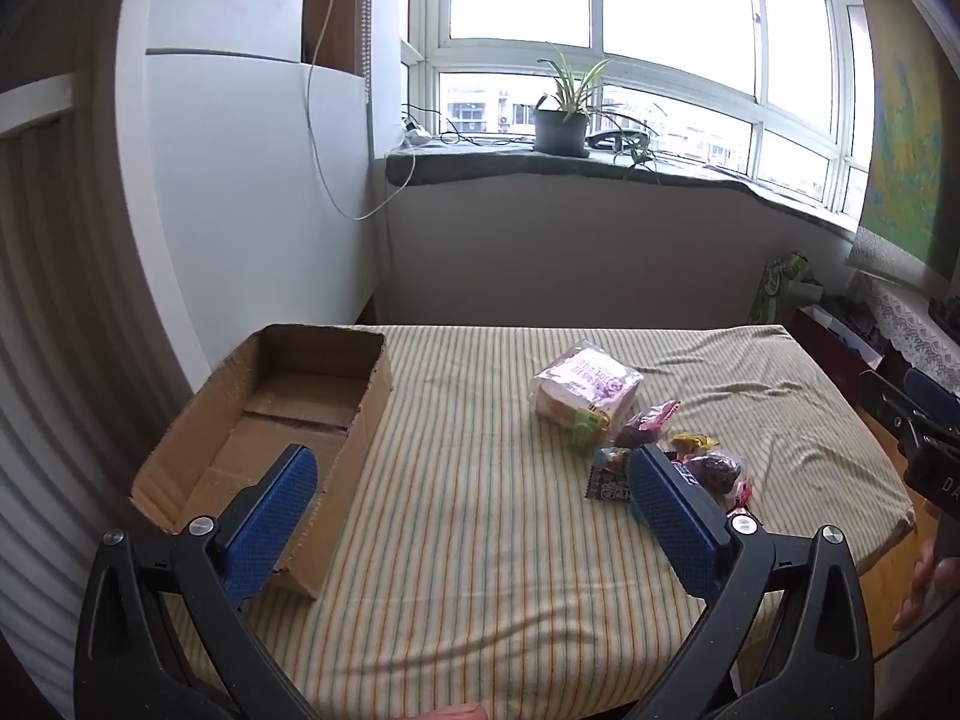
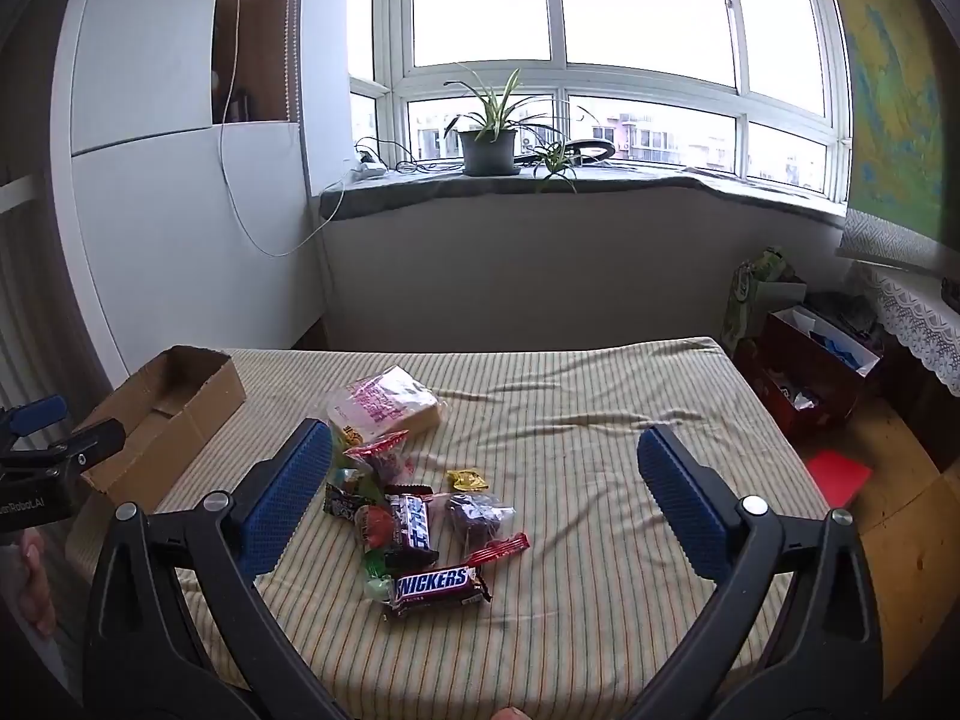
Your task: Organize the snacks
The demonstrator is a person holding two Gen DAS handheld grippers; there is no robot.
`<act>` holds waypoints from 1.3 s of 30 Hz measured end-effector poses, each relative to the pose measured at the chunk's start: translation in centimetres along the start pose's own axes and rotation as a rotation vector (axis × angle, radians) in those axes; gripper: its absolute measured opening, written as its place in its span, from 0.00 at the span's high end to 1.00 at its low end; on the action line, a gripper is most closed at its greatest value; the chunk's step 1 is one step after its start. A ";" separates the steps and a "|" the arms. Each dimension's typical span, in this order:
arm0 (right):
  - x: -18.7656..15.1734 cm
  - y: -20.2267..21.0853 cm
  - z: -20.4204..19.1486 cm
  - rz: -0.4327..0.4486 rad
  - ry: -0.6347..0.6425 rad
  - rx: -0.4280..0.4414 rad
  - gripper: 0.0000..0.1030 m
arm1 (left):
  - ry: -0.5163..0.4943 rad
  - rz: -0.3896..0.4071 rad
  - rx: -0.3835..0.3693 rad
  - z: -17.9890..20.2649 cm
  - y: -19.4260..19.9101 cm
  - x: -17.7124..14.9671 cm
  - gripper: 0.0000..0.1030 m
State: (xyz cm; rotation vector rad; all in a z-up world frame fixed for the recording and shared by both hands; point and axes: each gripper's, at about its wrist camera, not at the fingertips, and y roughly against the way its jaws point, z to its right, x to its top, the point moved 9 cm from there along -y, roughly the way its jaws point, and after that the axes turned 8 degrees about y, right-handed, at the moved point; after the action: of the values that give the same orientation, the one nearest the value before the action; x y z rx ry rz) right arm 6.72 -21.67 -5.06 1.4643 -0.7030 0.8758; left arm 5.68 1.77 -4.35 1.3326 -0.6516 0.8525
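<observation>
Right now your left gripper (image 1: 471,489) and right gripper (image 2: 483,465) both hang spread wide and hold nothing above the striped tablecloth (image 2: 600,570). Your snack pile sits mid-table, the Snickers bar (image 2: 435,585) nearest you and the bagged bread (image 2: 387,399) farthest. Well apart, at the table's left edge, stands the cardboard box (image 1: 264,432).

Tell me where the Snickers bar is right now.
In the right wrist view, the Snickers bar lies on the striped cloth at the pile's near edge, just below the blue-white wrapped bar.
</observation>
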 end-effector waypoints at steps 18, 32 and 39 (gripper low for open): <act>-0.1 0.1 0.6 0.000 -0.007 -0.009 0.00 | -0.013 0.000 0.003 0.5 0.1 -0.3 0.00; -0.2 0.1 0.6 -0.002 -0.006 -0.010 0.00 | -0.013 0.001 0.003 0.5 0.2 -0.4 0.00; -0.2 0.0 0.6 -0.003 -0.004 -0.010 0.00 | -0.013 0.000 0.005 0.5 0.3 -0.5 0.00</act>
State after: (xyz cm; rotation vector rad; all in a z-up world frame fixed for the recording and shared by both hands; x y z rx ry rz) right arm 6.66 -22.30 -5.18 1.4578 -0.7071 0.8660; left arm 5.24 1.22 -4.53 1.3434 -0.6605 0.8466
